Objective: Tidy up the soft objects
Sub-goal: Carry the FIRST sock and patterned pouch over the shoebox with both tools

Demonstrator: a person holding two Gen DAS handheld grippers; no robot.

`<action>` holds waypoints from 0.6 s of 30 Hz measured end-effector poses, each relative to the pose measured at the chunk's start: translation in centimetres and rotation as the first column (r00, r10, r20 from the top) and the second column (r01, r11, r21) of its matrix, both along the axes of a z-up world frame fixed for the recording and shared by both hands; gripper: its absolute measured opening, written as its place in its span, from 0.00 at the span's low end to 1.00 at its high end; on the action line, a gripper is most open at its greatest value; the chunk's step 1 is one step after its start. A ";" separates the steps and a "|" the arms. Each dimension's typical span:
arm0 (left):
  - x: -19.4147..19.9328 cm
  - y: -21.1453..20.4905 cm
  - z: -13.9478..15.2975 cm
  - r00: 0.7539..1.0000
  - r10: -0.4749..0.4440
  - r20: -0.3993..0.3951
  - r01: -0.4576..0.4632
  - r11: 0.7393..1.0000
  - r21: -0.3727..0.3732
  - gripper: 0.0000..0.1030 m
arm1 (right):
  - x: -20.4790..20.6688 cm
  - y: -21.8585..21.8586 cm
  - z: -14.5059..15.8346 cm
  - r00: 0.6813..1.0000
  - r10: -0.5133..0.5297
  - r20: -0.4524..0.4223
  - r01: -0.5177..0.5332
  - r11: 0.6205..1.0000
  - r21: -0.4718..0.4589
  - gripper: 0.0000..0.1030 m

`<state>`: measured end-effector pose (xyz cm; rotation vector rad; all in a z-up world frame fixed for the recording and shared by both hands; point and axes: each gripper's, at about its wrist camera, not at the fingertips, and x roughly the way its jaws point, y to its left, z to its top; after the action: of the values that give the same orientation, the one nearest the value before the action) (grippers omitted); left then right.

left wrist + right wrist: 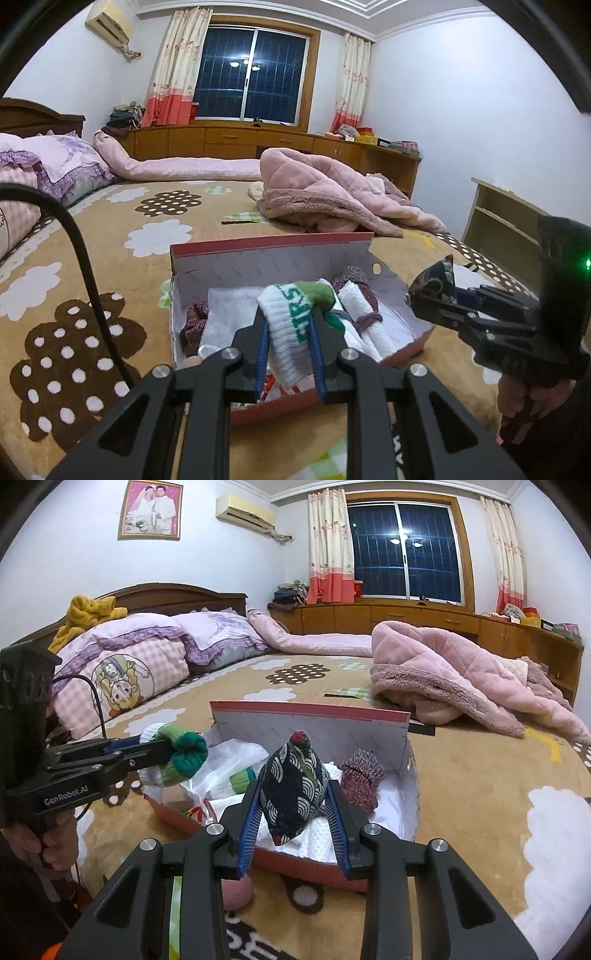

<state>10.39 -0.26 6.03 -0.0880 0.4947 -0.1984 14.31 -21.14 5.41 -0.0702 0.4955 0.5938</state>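
Gripping a white sock (286,332) with green lettering and a green toe, the left gripper (288,325) is hovering just above the near end of the box (273,254), its blue pads pinching the sock's ribbed cuff from both sides. In the right wrist view the same sock (177,753) is showing as a rolled bundle sticking out past the left gripper (162,751).

The right gripper (293,805) is pinching a dark patterned pouch (293,794) with a red tip, holding it upright over the box (314,723). The box is sitting on the bed (461,794) with its lid standing open. Inside are lying a maroon knit piece (360,779), a white cloth (240,760) and a rolled white towel (364,317).

A pink blanket (325,192) is lying heaped on the bed beyond the box.
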 end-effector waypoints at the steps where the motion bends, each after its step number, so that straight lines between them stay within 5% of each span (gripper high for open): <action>1: 0.0 0.0 0.0 1.000 0.003 -0.001 -0.003 1.000 -0.003 0.19 | 0.1 0.1 0.0 1.000 -0.003 -0.002 0.003 1.000 0.002 0.34; 18: 3.5 0.1 -1.7 0.997 0.053 -0.056 -0.052 0.999 0.015 0.20 | 2.2 0.5 -0.9 0.999 -0.048 -0.015 0.047 0.999 -0.021 0.34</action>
<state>13.84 -0.19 4.36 -0.0938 0.5488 -0.1418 16.54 -20.62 4.50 -0.0727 0.5173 0.5431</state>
